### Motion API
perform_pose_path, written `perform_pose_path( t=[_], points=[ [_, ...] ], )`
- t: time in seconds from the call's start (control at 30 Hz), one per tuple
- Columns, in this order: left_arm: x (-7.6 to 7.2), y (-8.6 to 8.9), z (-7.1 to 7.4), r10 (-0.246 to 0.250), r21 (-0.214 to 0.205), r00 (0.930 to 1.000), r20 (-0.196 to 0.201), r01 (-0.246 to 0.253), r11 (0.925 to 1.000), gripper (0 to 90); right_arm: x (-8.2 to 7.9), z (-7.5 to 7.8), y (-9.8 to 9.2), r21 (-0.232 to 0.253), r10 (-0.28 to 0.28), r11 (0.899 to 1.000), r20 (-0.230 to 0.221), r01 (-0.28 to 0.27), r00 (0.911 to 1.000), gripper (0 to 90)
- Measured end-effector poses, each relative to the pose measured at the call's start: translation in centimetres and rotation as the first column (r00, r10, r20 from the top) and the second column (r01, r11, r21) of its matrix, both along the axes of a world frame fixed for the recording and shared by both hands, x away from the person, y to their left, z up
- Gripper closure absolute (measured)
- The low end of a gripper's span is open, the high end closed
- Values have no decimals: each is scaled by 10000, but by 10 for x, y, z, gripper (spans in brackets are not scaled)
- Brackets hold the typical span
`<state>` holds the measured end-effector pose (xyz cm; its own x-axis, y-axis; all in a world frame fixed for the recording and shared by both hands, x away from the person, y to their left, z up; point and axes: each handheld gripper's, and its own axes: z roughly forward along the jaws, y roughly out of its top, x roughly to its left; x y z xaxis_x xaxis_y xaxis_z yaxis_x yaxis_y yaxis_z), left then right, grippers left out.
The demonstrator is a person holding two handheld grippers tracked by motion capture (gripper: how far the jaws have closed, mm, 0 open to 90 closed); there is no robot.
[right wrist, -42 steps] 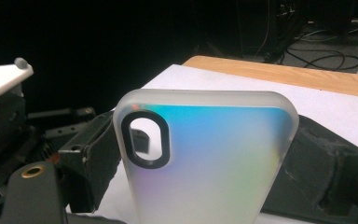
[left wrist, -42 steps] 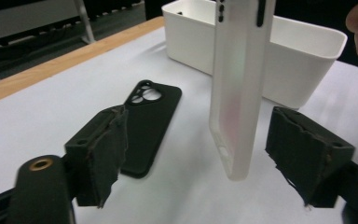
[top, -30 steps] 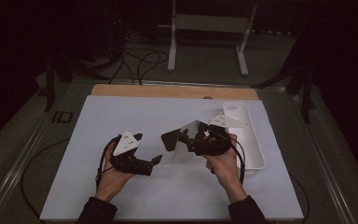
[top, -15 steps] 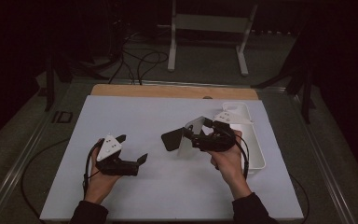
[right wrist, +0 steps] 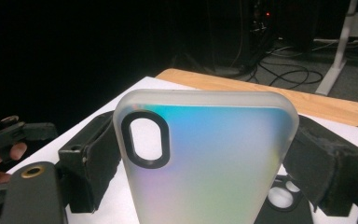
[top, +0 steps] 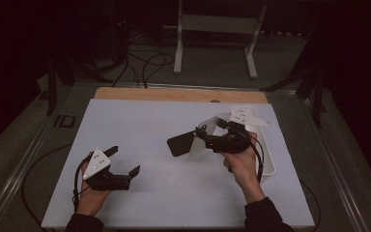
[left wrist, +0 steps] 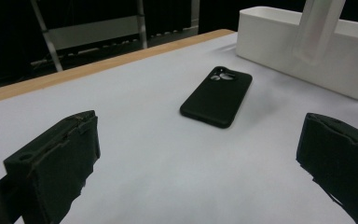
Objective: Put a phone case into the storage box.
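While the right hand-held gripper holds the translucent phone case clamped by its long edges above the table, the step in hand looks like bringing that case and the black phone together, so the grip should stay even on both sides, since a soft shell could bow or slip if squeezed off-centre. It would help to carry the case low and square over the phone, lining up the oval camera cut-out with the lens cluster before pressing down. The left hand-held gripper sits low near the front left of the table, its jaws spread wide with nothing between them, aimed at the phone and well placed to steady it. The case is frosted and see-through with a faint rainbow sheen running from blue to green and pink, rounded corners and a dark-rimmed oval opening near one corner. The phone lies flat, back up, near the middle of the table, just beside the white bin; it is matt black with its lenses toward the far end
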<state>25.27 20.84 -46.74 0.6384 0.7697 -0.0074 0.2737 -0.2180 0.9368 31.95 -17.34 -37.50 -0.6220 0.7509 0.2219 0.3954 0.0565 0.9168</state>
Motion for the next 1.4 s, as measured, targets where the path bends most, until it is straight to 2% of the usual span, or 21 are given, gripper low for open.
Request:
perform_pose_path(
  t=[0.2,0.43,0.6,0.67,0.8,1.4],
  points=[
    [-5,16,-9,243,-98,9997,-34,-244,9997,0,3,3,-4,-90,-170,9998,8,170,9999,165],
    [-11,25,-12,623,-103,9980,96,-622,9980,0,7,9,-9,-211,-351,9991,201,356,9992,165],
    [-11,24,-13,724,36,9973,116,-725,9974,0,14,14,-16,-339,-622,9974,271,631,9977,165],
    [-10,23,-14,776,220,9969,161,-780,9967,0,16,15,-18,-324,-714,9969,253,722,9971,165],
    [-9,24,-17,876,255,9961,99,-878,9958,0,21,18,-21,-355,-839,9958,264,848,9961,165],
    [-10,27,-16,979,-98,9951,156,-978,9952,0,42,31,-32,-706,-1464,9862,503,1498,9879,165]
  ],
)
